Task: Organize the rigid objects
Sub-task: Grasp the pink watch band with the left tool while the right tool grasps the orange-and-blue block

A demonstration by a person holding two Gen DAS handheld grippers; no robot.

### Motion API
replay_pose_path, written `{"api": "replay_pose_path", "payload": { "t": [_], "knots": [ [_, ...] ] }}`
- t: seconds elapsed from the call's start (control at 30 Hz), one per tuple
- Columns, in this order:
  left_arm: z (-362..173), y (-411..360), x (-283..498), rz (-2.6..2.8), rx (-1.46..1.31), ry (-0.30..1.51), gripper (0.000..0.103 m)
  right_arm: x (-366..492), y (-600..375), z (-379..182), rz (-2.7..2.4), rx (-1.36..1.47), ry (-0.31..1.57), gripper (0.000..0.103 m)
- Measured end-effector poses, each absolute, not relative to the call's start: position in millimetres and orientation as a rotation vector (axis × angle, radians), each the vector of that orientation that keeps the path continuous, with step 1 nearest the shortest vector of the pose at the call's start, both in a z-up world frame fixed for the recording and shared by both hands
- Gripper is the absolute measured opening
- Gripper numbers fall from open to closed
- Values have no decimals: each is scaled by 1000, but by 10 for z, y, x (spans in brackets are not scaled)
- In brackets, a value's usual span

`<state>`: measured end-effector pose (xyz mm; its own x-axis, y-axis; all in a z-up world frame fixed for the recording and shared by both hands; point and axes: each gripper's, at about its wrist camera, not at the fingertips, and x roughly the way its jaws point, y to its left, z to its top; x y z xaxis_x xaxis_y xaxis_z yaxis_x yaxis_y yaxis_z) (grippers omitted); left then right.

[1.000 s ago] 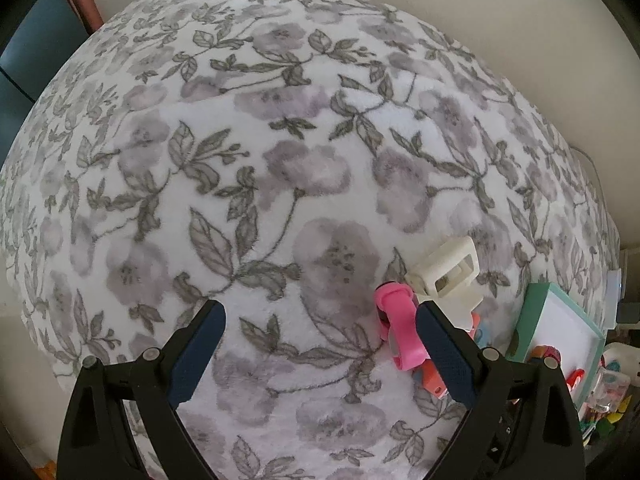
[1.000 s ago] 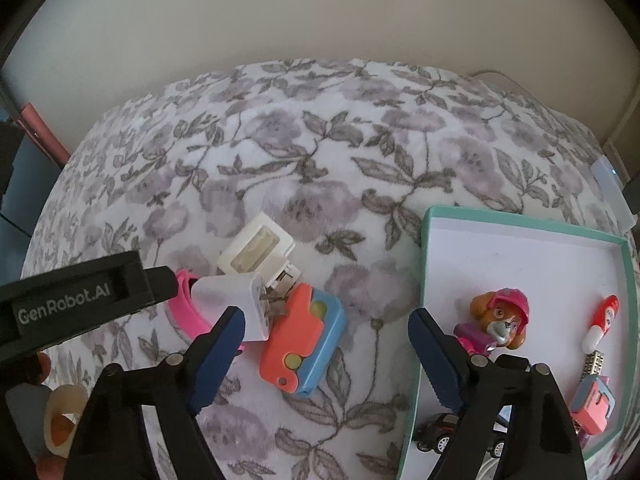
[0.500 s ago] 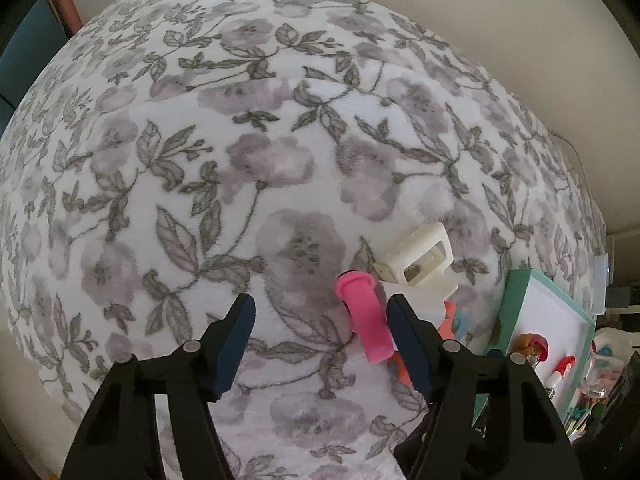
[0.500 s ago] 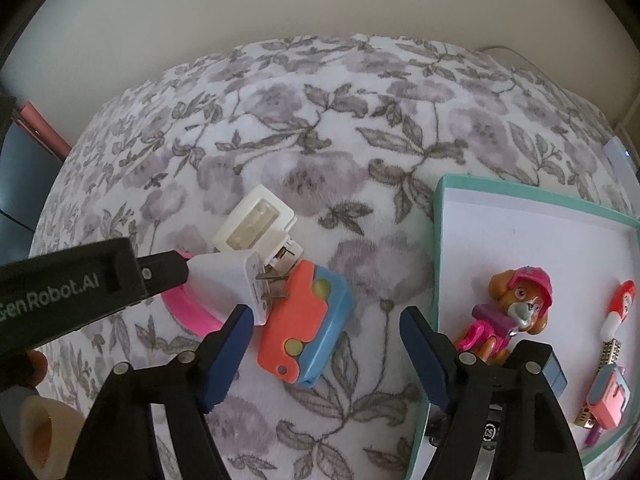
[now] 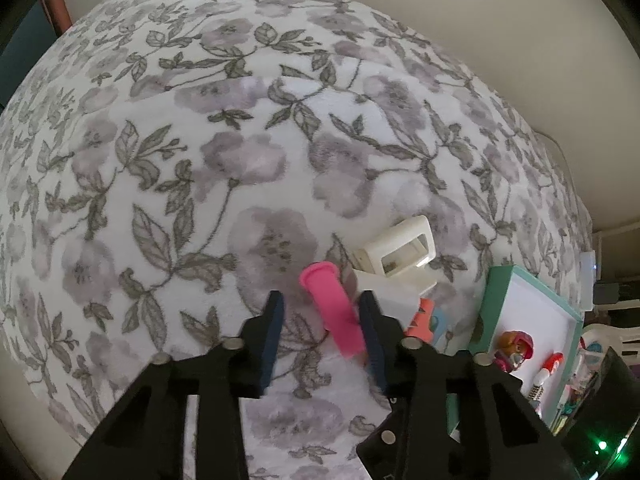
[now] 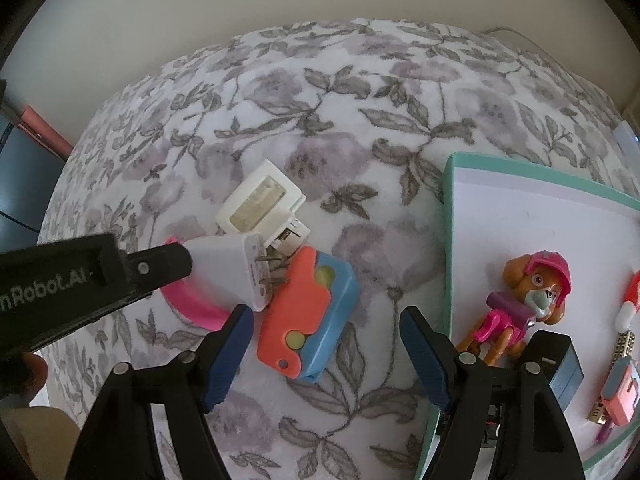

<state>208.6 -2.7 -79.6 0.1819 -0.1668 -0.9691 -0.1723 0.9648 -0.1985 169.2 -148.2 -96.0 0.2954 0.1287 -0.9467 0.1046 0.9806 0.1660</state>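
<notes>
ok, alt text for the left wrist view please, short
The left gripper is closing around a pink band on a floral blanket, one pad beside it, the other still clear. Just past it lie a white plug adapter and an orange-and-blue toy; a teal-rimmed tray of toys sits at right.

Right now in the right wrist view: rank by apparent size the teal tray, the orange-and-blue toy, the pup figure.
1. teal tray, partly cut off by the frame
2. orange-and-blue toy
3. pup figure, looks only slightly smaller than the toy, so that order is unsure
</notes>
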Motion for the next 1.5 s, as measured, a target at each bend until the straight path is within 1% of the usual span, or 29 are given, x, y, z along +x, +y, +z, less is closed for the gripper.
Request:
{"api": "replay_pose_path", "payload": {
  "t": [0.03,0.2,0.23,0.33,0.77,1.07,1.3,1.37,1.4,1.43,1.47,1.5],
  "knots": [
    [-798,-30,2084,1,-293,1397,26,1691,-1491,-958,19,219,1274,78],
    [-811,24,2075,21,-301,1398,23,1698,-1502,-961,20,224,1275,78],
    [-808,48,2068,30,-300,1398,21,1694,-1505,-966,20,224,1277,78],
    [-843,123,2050,88,-267,1406,17,1692,-1491,-1000,21,224,1289,78],
    [-1169,422,2003,165,-292,1490,17,1728,-1348,-1128,-3,136,1286,77],
    [-1216,183,1982,188,-160,1478,18,1756,-1174,-1181,-33,-3,1262,77],
    [-1177,-90,2007,209,-82,1458,19,1748,-1124,-1214,-28,-7,1241,77],
    [-1171,-130,1999,212,-59,1453,19,1730,-1127,-1208,-29,-5,1241,75],
    [-1165,-159,1999,214,-51,1452,19,1706,-1148,-1205,-30,-2,1240,69],
    [-1158,-182,1997,215,-43,1451,19,1685,-1168,-1188,-33,0,1238,58],
    [-1154,-198,1996,215,-37,1450,19,1685,-1185,-1163,-38,2,1237,49],
    [-1148,-208,1991,214,-34,1450,19,1681,-1202,-1129,-46,1,1238,49]
  ]
}}
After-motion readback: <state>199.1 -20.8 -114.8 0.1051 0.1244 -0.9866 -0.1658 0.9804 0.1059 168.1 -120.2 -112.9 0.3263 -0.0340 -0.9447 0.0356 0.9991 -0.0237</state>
